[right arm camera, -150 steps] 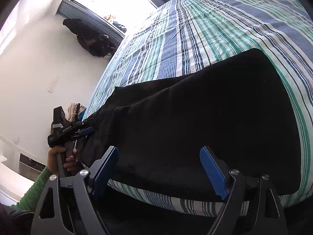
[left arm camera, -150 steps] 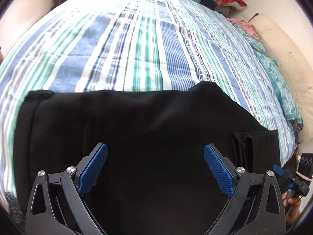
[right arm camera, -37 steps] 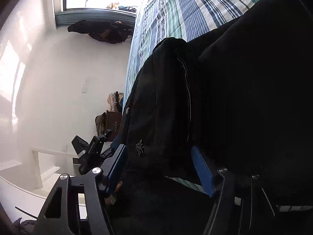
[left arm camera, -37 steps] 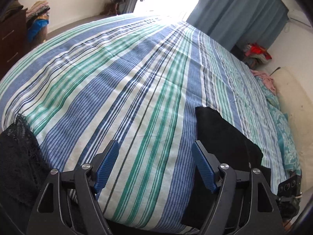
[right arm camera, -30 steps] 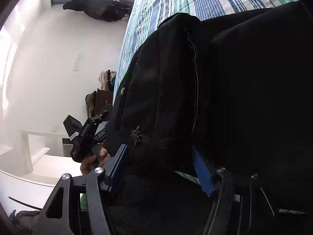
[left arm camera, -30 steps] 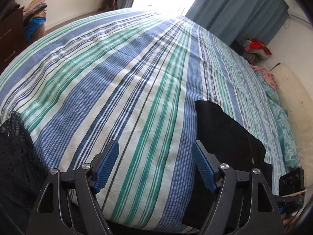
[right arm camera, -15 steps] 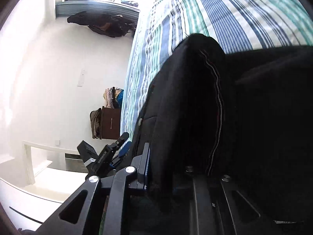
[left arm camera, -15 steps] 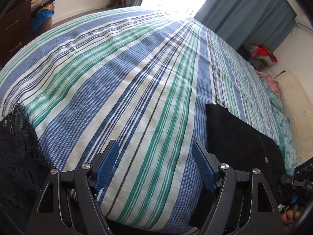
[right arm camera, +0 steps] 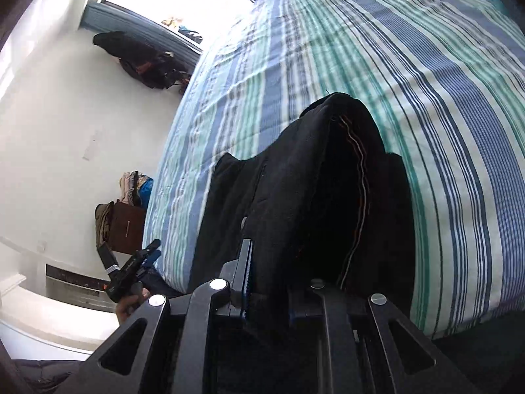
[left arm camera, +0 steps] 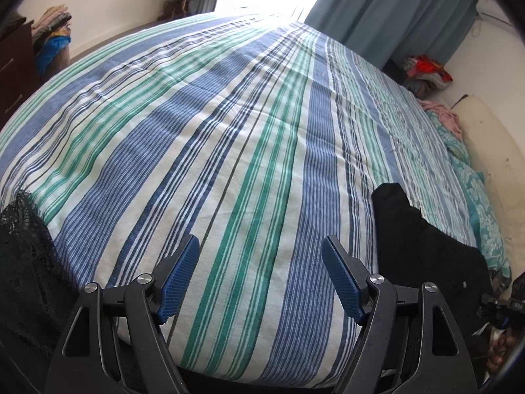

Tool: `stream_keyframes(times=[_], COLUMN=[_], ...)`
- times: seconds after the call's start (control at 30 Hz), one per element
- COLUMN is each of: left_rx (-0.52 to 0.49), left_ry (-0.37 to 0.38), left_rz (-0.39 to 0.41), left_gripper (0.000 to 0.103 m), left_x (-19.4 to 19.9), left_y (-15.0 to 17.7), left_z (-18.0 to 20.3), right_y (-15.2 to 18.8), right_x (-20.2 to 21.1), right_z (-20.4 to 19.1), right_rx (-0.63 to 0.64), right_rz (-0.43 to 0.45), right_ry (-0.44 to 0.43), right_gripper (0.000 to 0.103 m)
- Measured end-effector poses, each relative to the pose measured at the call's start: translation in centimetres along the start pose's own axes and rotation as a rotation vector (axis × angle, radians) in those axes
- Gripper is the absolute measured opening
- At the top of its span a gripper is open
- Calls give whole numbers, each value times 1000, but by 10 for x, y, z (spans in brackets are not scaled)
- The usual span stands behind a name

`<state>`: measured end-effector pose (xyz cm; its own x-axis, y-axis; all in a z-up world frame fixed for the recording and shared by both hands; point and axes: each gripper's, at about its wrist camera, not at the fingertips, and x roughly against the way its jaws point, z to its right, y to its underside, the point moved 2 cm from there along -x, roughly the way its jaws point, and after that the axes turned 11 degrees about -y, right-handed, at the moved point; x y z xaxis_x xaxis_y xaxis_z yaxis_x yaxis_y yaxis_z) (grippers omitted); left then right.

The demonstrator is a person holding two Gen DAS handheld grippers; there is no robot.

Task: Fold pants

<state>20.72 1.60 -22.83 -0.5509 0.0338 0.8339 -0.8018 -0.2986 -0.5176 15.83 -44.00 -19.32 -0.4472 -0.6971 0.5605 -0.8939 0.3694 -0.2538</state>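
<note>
The black pants [right arm camera: 305,190] lie folded in a bundle at the near edge of the striped bed [right arm camera: 410,75]. My right gripper [right arm camera: 267,290] is shut on the near edge of the pants, with fabric bunched between its blue pads. In the left wrist view the pants [left arm camera: 423,246] show at the right, on the bed's corner. My left gripper [left arm camera: 261,274] is open and empty over the bare striped cover [left arm camera: 229,131], left of the pants. It also shows small at the left in the right wrist view [right arm camera: 131,269].
A black lace cloth [left arm camera: 23,262] hangs at the bed's near left edge. A dark dresser with piled clothes [left arm camera: 19,52] stands at the left wall. Blue curtains [left arm camera: 393,10] and a clothes pile [left arm camera: 426,72] are at the far right. A cream headboard [left arm camera: 485,151] runs along the right.
My right gripper has shut on the pants' near edge and lifted it, so the fabric stands up in a ridge. My left gripper stays open over the bare cover, shifted slightly.
</note>
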Motion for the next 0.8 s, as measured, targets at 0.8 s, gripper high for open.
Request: stream_keyframes(times=[0.8], left_rx=[-813], left_ry=[86], left_rz=[102], left_gripper=[84], left_x=[18], left_y=[114], left_z=[194], right_y=[-27], right_x=[-38], right_z=[-12], right_rx=[281], right_rz=[128], right_ry=[316], right_gripper=[33])
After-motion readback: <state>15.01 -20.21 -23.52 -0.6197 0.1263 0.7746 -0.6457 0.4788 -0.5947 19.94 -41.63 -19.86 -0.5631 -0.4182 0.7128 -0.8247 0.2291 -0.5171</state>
